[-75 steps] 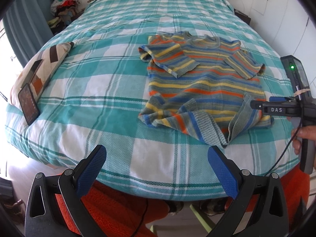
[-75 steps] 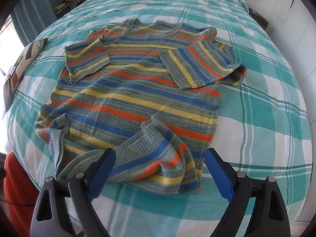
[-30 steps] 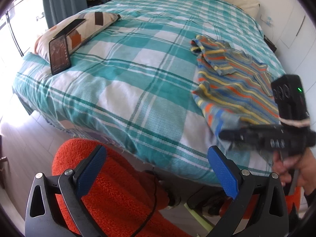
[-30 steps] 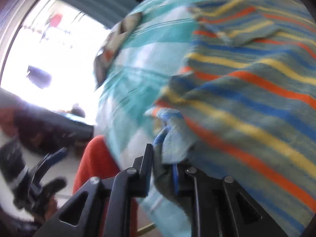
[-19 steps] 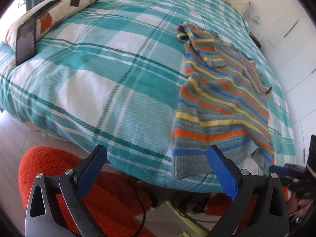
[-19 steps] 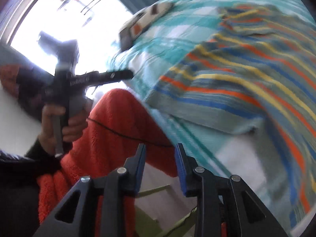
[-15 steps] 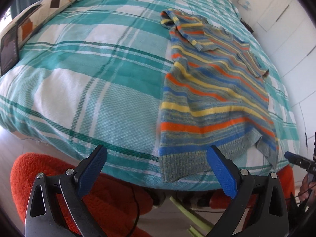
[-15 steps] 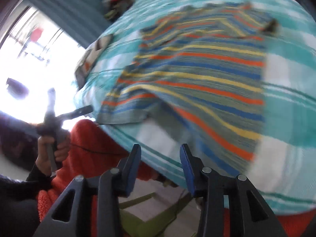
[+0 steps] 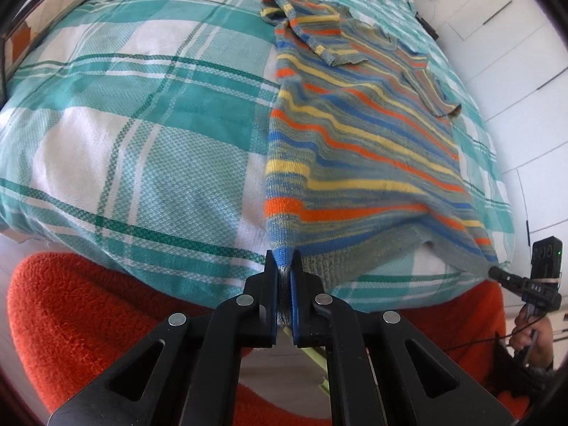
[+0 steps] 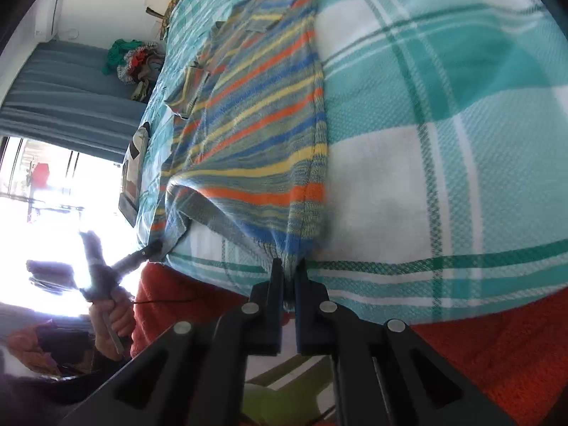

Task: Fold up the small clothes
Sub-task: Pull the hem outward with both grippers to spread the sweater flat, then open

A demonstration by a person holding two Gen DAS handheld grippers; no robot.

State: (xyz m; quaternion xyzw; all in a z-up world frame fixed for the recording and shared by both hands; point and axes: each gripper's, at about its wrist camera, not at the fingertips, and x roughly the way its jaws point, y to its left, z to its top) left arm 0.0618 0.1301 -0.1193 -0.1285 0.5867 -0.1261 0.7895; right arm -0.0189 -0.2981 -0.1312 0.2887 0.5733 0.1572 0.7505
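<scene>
Knitwear sits at the centre of both views: a small striped knit sweater (image 9: 358, 142) in blue, orange, yellow and grey lies spread on the teal-and-white checked bedspread (image 9: 142, 124), neck end far up the bed, short sleeves folded in over the chest, ribbed hem hanging just past the near edge. The left gripper (image 9: 283, 266) has its blue-padded jaws pinched narrow on one bottom corner of that hem; the right gripper (image 10: 290, 273) is clamped the same way on the other corner. In the left view the right tool shows at the far corner, its tip at the hem. Holding both corners at once likely serves to pull the body taut and flat, and it sets up a lift of the hem toward the neckline for a crosswise fold. Between the corners the hem sags, so even tension looks necessary. A patterned pillow (image 9: 53, 3) rests at the bedspread's far left, well apart, and orange fleece fabric (image 9: 88, 319) fills the space below the bed edge.
</scene>
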